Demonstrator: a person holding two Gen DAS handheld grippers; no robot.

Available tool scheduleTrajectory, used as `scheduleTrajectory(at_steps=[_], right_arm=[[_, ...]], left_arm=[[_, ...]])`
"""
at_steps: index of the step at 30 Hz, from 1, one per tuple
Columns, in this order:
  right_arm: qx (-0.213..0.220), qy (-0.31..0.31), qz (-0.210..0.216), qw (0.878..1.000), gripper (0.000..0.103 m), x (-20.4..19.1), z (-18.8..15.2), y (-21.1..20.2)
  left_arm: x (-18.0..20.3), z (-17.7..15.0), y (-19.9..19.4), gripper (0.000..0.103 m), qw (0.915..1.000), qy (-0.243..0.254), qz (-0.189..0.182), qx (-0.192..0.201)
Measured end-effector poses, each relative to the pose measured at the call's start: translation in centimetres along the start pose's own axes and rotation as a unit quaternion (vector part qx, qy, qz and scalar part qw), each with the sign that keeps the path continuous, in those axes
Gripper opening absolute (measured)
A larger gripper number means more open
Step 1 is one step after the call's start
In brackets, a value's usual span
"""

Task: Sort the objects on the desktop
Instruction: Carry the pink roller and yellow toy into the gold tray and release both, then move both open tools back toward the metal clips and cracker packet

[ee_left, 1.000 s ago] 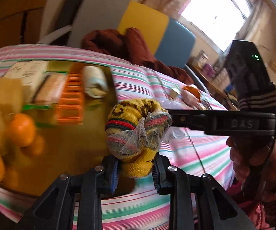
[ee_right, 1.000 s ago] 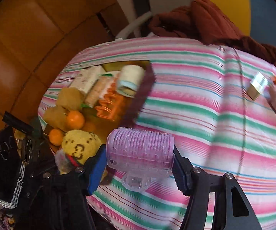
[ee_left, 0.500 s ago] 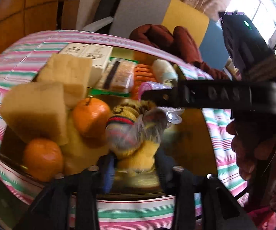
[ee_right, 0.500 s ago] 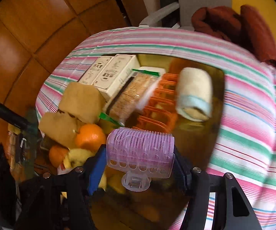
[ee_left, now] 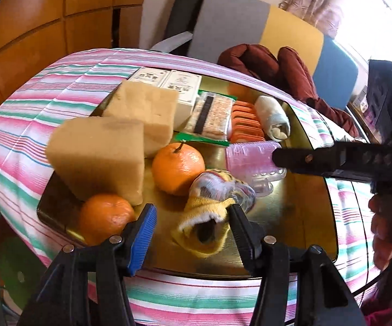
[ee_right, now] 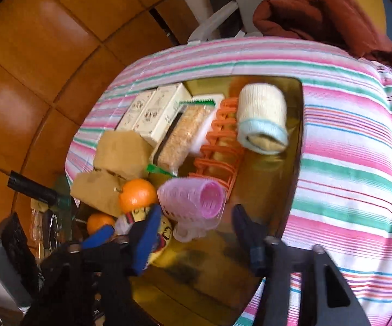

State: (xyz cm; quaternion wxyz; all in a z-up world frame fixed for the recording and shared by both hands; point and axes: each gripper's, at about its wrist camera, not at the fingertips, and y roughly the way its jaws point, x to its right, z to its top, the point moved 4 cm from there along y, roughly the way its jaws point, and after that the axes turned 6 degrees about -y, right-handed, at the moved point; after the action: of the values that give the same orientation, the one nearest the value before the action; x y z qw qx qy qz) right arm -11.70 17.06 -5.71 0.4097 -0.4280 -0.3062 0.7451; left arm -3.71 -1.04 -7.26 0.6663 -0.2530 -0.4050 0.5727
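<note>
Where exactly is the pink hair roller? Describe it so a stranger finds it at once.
Look in the gold tray on the striped tablecloth. Near the middle, beside the orange comb-like rack, lies the pink hair roller: the only translucent pink ridged cylinder there.

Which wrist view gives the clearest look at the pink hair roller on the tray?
The right wrist view: the pink hair roller lies whole on the gold tray, open end towards the camera. In the left wrist view the roller is partly covered by the right gripper's finger.
</note>
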Motion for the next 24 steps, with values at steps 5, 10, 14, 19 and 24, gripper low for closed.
scheduleTrajectory(at_steps=[5, 10, 14, 19, 24], right_arm=[[-0.017, -0.030, -0.022, 0.999, 0.046, -1.6, 0.4, 2.3], [0.003, -0.057, 0.008, 0.998, 0.046, -2.7, 0.8, 1.0], [0.036, -0.058, -0.014, 0.998, 0.058, -1.8, 0.6, -1.9], [0.057, -0.047, -0.042, 0.996, 0.064, 0.4, -0.5, -5.3], [0.066, -0.023, -0.070, 0.995, 0.065, 4.0, -2.1, -8.3]], left_arm=[[-0.8, 0.0, -1.8, 0.056, 0.9990, -0.034, -0.004, 0.030], [-0.8, 0.5, -2.7, 0.056, 0.9981, -0.039, 0.002, 0.048], [0.4, 0.6, -2.6, 0.057, 0.9983, -0.034, -0.005, 0.046], [2.9, 0.2, -2.3, 0.057, 0.9990, -0.011, -0.023, 0.036], [6.3, -0.5, -1.7, 0.057, 0.9985, 0.025, -0.045, 0.020]])
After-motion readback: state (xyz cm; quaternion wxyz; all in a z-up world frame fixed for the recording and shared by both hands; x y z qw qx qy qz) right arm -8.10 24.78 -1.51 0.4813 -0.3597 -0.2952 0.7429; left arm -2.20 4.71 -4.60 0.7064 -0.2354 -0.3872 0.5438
